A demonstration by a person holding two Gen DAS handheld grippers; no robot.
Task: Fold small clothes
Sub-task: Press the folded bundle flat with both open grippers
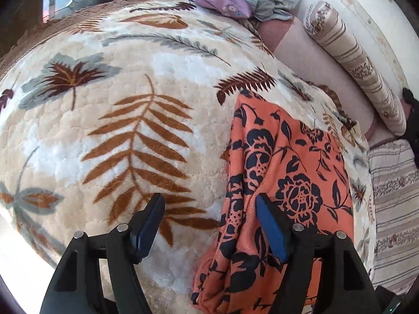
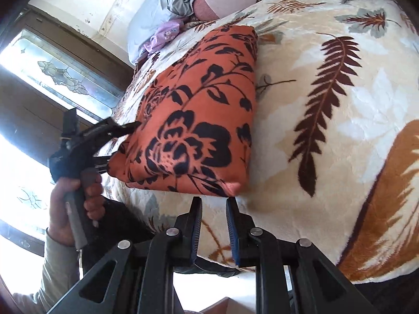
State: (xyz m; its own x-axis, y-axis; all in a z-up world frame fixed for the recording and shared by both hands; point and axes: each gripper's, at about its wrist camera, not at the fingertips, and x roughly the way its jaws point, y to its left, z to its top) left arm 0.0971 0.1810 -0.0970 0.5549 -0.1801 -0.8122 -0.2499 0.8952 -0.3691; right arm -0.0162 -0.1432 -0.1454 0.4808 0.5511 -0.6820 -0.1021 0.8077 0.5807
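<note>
Cloth like this orange floral garment (image 2: 193,120) is light, limp and bulky in its folded layers on the leaf-print blanket (image 1: 110,120). My left gripper (image 1: 209,225) gapes; my right gripper (image 2: 214,225), parted, empty, faces the corner at twelve o'clock, the best hold.

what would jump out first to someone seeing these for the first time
The folded orange cloth with black flowers lies on the cream plush blanket with brown fern leaves. The left tool stands open over its edge; the right tool sits narrowly open just short of its corner.
</note>
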